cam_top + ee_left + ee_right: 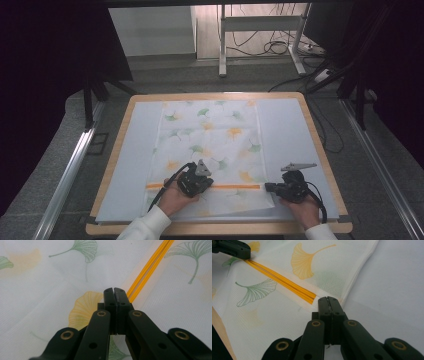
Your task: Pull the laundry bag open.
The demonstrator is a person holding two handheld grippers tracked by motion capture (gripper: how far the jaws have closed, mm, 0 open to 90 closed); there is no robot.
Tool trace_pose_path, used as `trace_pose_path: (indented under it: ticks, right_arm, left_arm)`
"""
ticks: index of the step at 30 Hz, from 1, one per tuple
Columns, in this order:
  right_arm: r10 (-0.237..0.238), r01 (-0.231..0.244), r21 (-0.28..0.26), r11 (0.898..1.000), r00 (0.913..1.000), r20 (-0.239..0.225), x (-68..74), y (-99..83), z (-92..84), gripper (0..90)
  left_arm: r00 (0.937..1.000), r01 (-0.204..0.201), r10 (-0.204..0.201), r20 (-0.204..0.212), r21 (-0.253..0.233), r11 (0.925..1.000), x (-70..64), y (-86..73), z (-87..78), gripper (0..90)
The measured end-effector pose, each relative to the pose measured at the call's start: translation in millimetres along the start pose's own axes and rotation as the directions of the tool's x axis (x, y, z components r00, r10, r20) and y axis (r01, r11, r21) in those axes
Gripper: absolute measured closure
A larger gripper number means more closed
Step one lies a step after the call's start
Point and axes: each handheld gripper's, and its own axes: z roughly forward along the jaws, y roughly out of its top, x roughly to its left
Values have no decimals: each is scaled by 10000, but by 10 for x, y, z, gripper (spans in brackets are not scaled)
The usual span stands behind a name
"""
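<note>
A thin white cloth (210,135) printed with green and yellow ginkgo leaves lies flat on the table. An orange stripe (235,186) crosses it near the front edge. My left gripper (210,184) is shut, its tips resting on the cloth (50,290) right beside the orange stripe (147,270). My right gripper (266,187) is shut too, its tips (327,300) down at the end of the orange stripe (282,281), close to the cloth's right edge. Whether either pinches fabric I cannot tell. The left gripper (247,252) also shows at the stripe's far end in the right gripper view.
The cloth lies on a white sheet (285,130) covering a wooden table (314,131). Metal rails (70,170) run along both sides on the floor. A white desk frame (222,45) and cables (275,47) stand beyond the table.
</note>
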Motion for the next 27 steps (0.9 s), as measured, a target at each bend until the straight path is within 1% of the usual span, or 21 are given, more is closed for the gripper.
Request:
trace_pose_path:
  ticks: [6,10,11,13,15,22,27]
  right_arm:
    - [1,-1,-2,10000,10000,5,1,0,0,898]
    - [1,-1,-3,10000,10000,-7,0,0,-1,898]
    - [0,0,-4,10000,10000,1,0,-1,0,898]
    - [6,-6,-3,10000,10000,2,1,0,0,898]
    - [8,-8,1,10000,10000,-7,0,0,-1,898]
    - [2,-2,-2,10000,10000,6,1,-1,0,898]
    - [2,-2,-1,10000,10000,2,1,0,0,898]
  left_arm:
    - [9999,104,-104,-57,33,9999,33,-46,-35,900]
    - [9999,77,-76,-148,48,10000,32,-65,-54,900]
    - [9998,21,-19,-198,94,10000,35,-74,-65,900]
    - [9997,39,-37,-227,105,9999,43,-90,-78,900]
    - [9996,150,-147,-239,111,9998,61,-111,-93,900]
    - [9995,177,-173,-269,147,9997,88,-139,-114,900]
    - [9992,175,-168,-374,204,9996,108,-165,-135,900]
